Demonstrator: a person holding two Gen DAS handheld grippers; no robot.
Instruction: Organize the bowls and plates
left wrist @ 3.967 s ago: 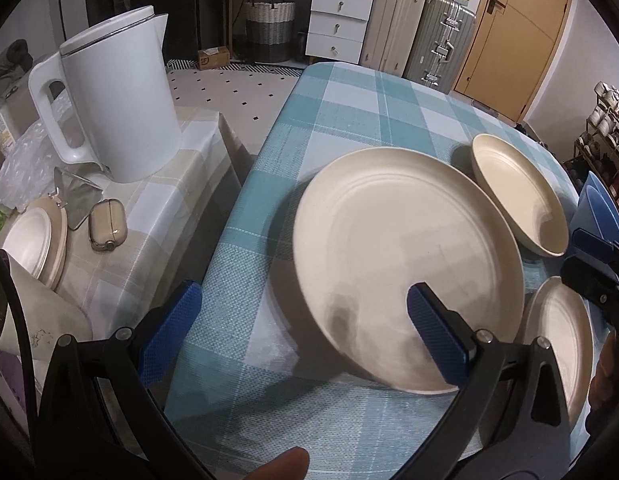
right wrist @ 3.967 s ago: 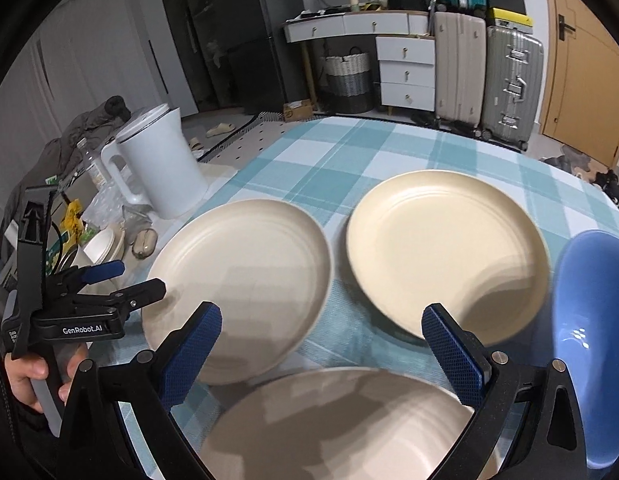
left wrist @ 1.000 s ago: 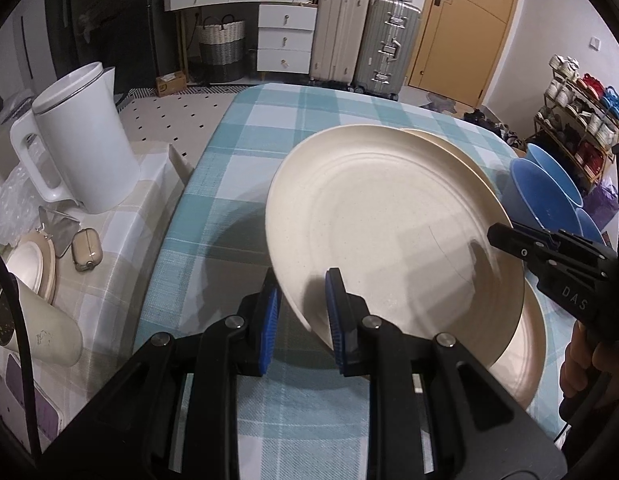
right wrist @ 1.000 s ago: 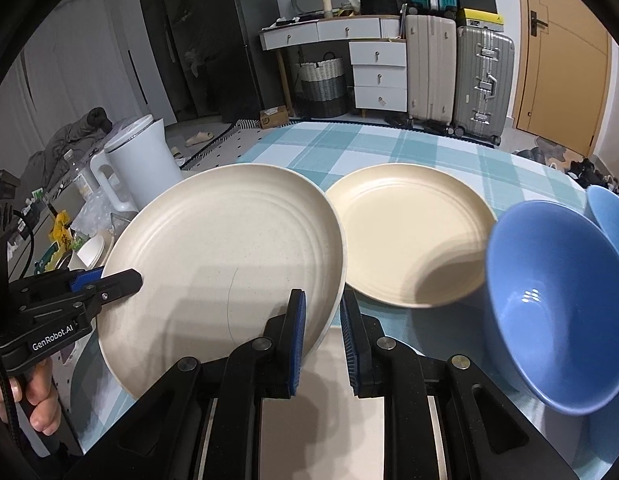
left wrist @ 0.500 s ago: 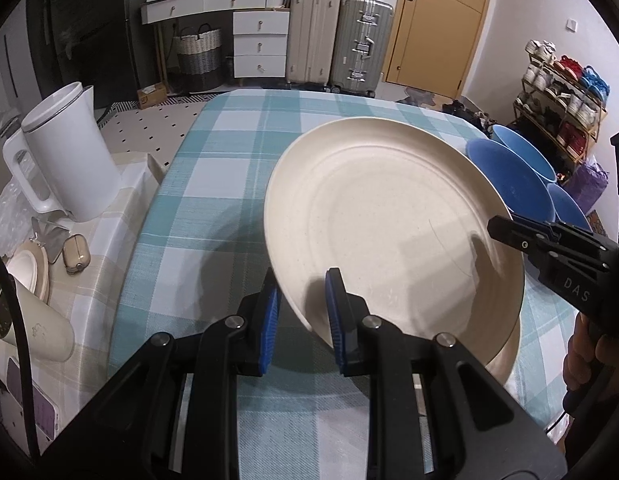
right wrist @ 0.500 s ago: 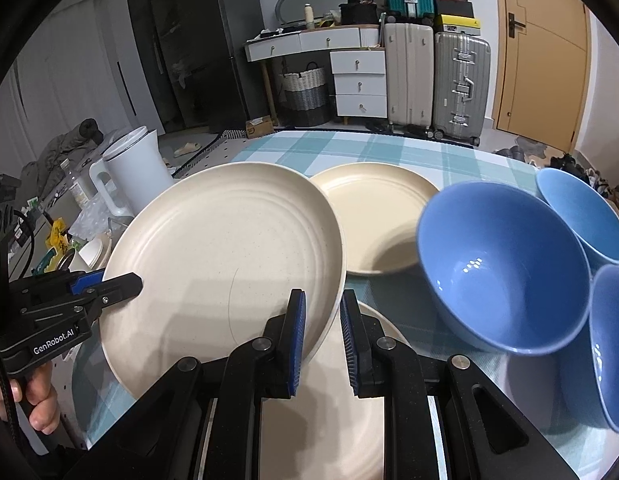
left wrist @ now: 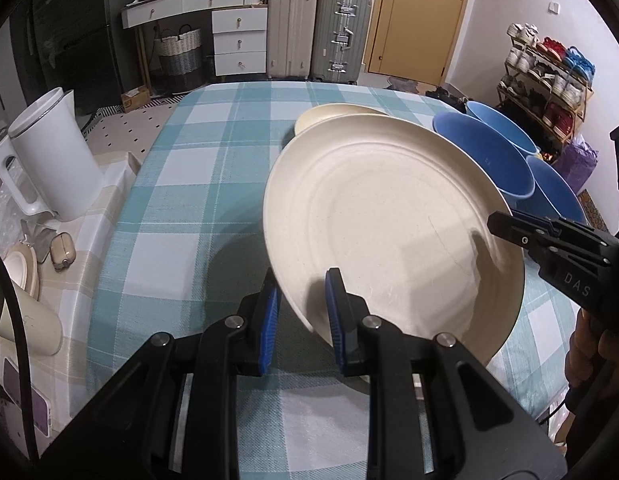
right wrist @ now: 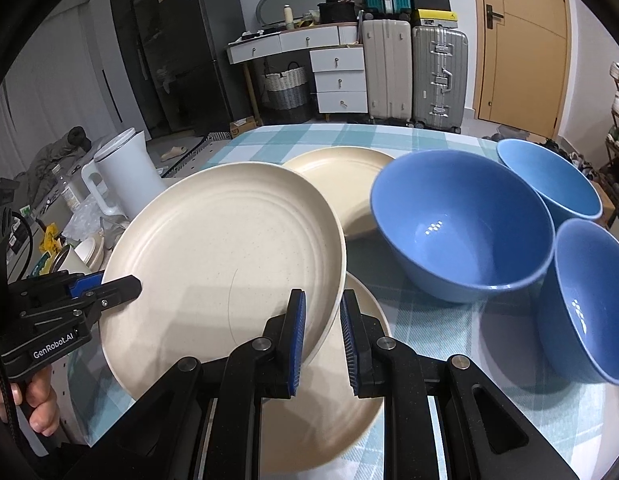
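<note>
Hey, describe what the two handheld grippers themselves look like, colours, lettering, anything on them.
Both are black plastic frames with silver pivot screws and ribbed blue pads on the fingers. The left gripper carries white "GenRobot.AI" lettering and a black cable by the bare hand. The right gripper shows white letters "DAS"; the rest is cut off.

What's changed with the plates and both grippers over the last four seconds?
Both grippers were open then. Now the left gripper and right gripper are each clamped on opposite rims of the large cream plate, which has been lifted off the checked tablecloth and carried right, above the near plate. The far plate, three blue bowls and white kettle stayed put.
</note>
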